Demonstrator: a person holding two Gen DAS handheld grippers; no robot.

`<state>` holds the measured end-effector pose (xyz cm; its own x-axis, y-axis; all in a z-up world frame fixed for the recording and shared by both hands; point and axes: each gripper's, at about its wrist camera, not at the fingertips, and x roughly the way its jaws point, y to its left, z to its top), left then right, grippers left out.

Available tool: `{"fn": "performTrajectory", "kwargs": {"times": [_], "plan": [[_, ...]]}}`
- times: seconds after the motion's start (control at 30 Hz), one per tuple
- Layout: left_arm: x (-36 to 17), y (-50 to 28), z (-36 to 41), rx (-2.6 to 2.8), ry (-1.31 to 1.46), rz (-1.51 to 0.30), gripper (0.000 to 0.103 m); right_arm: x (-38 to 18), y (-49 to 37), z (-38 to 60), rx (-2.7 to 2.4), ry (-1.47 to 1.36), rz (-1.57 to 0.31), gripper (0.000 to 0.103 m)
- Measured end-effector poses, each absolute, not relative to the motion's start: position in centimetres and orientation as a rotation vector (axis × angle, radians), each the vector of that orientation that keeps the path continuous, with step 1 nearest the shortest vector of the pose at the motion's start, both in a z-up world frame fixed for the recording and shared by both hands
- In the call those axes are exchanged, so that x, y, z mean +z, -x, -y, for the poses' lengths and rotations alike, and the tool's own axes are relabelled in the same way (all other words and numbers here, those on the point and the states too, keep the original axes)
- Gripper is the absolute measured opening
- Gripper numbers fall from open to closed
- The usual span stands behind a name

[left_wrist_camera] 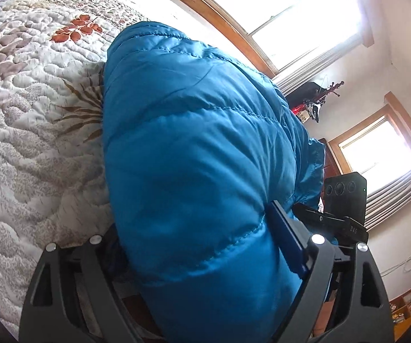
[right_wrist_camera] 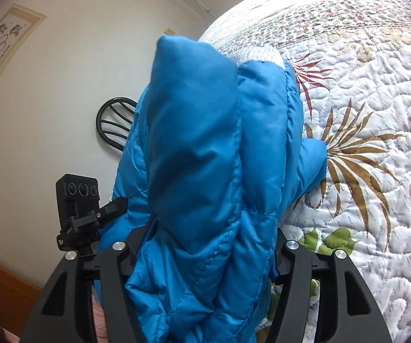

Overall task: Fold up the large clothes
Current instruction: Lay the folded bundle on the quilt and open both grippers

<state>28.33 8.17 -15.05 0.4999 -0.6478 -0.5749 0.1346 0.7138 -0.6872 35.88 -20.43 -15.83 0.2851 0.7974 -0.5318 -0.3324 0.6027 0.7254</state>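
Left wrist view shows your left tongs (left_wrist_camera: 205, 245) spread wide around a thick puffy roll of the blue jacket (left_wrist_camera: 194, 143); the dark pad on the right finger lies against the fabric, while the left finger's pad is hidden behind the bulge, so you cannot tell for sure that both sides are biting. Right wrist view shows the right tongs (right_wrist_camera: 205, 254) with a bunched fold of the same jacket (right_wrist_camera: 205, 143) filling the gap between the fingers, both fingers pressed into the padding. The jacket stands up ahead of both tongs and drapes forward onto the quilted bed (left_wrist_camera: 34, 114), which lies beyond and to the outer side of each pair.

You seem to be carrying a fold across the bed. To do it well:

- Keep both tongs level with each other so the folded edge stays straight between them.
- Slippery padded fabric creeps out of a loose grip, so do not ease the fingers until the fabric ahead of the tongs rests on the quilt (right_wrist_camera: 362, 171).
- Lower the far part first, then lay the held edge down toward yourself so trapped air escapes.
- Release both sides together and draw the tongs straight back, without dragging the top layer.
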Motion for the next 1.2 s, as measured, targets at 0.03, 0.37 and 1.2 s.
{"fn": "performTrajectory", "kwargs": {"times": [0.03, 0.37, 1.2], "plan": [[-15.0, -28.6, -8.3, -0.511, 0.623, -0.931, 0.086, -16.1, -35.8, 20.6, 0.811, -0.546, -1.017, 0.066], [-13.4, -25.8, -8.7, -0.366, 0.54, -0.902, 0.09, -15.6, -32.7, 22.2, 0.755, -0.525, -0.958, 0.081], [-5.3, -3.9, -1.9, -0.01, 0.104, -0.807, 0.098, -6.7, -8.5, 18.8, 0.184, 0.008, -0.783, 0.099]]}}
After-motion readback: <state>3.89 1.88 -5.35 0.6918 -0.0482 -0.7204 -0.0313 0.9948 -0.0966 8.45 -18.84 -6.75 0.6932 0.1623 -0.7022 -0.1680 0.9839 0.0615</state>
